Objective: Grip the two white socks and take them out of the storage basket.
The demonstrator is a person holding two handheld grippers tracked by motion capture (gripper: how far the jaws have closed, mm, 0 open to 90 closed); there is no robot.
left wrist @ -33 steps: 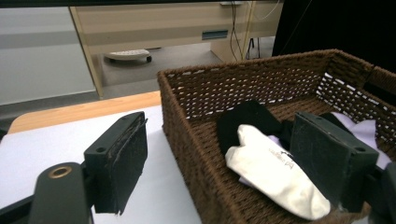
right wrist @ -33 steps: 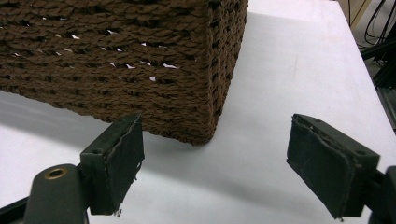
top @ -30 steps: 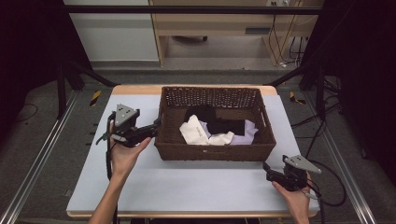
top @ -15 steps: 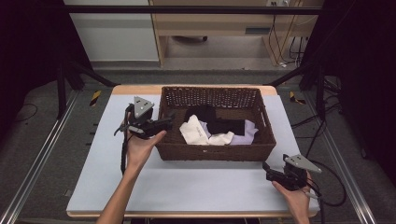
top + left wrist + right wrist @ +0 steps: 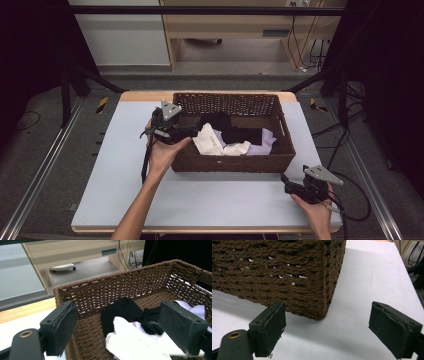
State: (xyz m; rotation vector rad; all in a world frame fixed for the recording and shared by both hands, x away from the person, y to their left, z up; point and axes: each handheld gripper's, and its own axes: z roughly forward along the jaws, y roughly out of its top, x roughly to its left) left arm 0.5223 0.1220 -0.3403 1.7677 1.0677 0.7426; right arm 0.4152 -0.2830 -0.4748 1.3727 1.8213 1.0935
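While our left gripper [image 5: 186, 131] hangs wide over the wicker basket's [image 5: 232, 161] left rim to reach the white cloth [image 5: 136, 341] inside, our right gripper [image 5: 289, 181] waits wide off its near-right corner.

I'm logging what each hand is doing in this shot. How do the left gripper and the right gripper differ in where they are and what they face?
The left gripper is raised at the left rim of the wicker basket, jaws over the clothes inside; the right gripper sits low on the table, outside the basket's near right corner. The left gripper faces a white garment and black cloth; the right gripper faces the basket's outer wall. Both stand open and hold nothing.
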